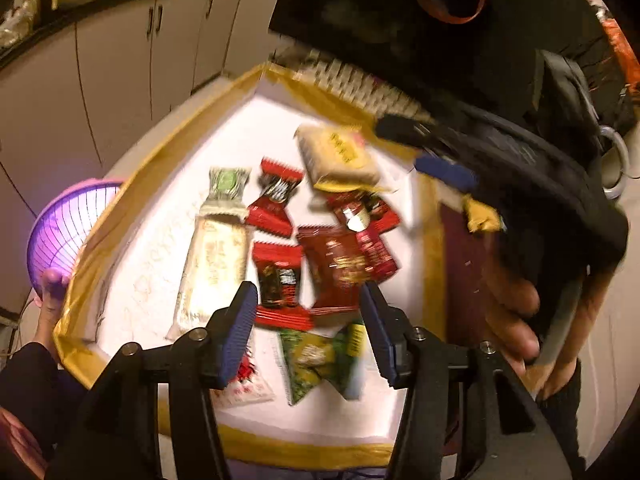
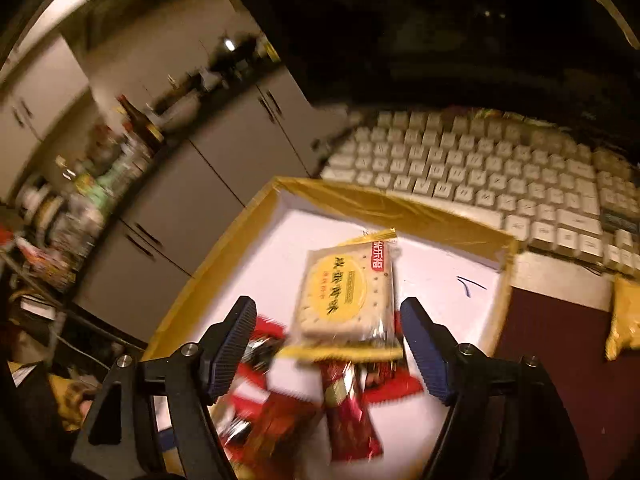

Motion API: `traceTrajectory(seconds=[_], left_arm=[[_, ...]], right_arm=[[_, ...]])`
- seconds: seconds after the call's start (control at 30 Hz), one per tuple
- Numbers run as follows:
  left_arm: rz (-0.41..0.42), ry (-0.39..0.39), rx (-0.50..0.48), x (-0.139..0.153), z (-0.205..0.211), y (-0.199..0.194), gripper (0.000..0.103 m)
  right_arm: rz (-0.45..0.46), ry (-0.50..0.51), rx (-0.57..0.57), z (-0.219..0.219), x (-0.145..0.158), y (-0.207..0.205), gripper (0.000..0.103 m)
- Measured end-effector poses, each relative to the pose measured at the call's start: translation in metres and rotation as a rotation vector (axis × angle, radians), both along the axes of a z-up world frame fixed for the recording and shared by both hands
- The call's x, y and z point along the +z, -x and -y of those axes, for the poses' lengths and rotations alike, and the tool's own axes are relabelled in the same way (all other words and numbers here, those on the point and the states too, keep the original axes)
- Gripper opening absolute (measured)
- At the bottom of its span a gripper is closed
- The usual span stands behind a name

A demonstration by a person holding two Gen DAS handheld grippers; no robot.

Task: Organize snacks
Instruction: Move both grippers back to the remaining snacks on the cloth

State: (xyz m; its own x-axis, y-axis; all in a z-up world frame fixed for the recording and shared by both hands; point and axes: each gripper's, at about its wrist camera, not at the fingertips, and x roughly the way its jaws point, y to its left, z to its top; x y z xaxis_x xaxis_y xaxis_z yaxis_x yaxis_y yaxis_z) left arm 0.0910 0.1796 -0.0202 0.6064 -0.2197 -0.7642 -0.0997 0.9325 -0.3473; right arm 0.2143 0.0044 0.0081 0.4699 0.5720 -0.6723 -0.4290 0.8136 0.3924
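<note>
Several snack packets lie in a white tray with a yellow rim (image 1: 172, 152). In the left wrist view I see a long cream packet (image 1: 214, 256), red packets (image 1: 278, 276), a dark red pouch (image 1: 336, 264), a green packet (image 1: 316, 360) and a square cracker packet (image 1: 340, 158). My left gripper (image 1: 308, 312) is open above the red packets. My right gripper (image 2: 328, 332) is open, with the cracker packet (image 2: 344, 292) between its fingers' line of sight; I cannot tell if it touches it. The right gripper also shows in the left wrist view (image 1: 444, 168).
A purple wire basket (image 1: 64, 232) stands left of the tray. A white keyboard (image 2: 480, 172) lies behind the tray, and a yellow packet (image 2: 624, 320) lies right of it on a dark red mat (image 2: 560, 352). Grey cabinets (image 1: 112, 80) stand behind.
</note>
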Motion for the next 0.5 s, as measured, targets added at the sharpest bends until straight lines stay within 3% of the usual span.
traceTrajectory(seconds=[0.1, 0.23, 0.37, 0.5], left_arm=[[0.062, -0.032, 0.005, 0.012, 0.017, 0.017, 0.061], [0.127, -0.076, -0.033, 0.024, 0.053, 0.037, 0.063], [0.126, -0.049, -0.124, 0.027, 0.086, 0.036, 0.065], [0.105, -0.041, -0.195, 0.022, 0.122, 0.034, 0.065]], right_arm=[[0.055, -0.038, -0.009, 0.034, 0.01, 0.036, 0.077], [0.041, -0.102, -0.034, 0.093, -0.003, 0.073, 0.077], [-0.015, -0.126, -0.119, 0.157, -0.029, 0.095, 0.077], [-0.036, -0.111, -0.225, 0.215, -0.042, 0.092, 0.076]])
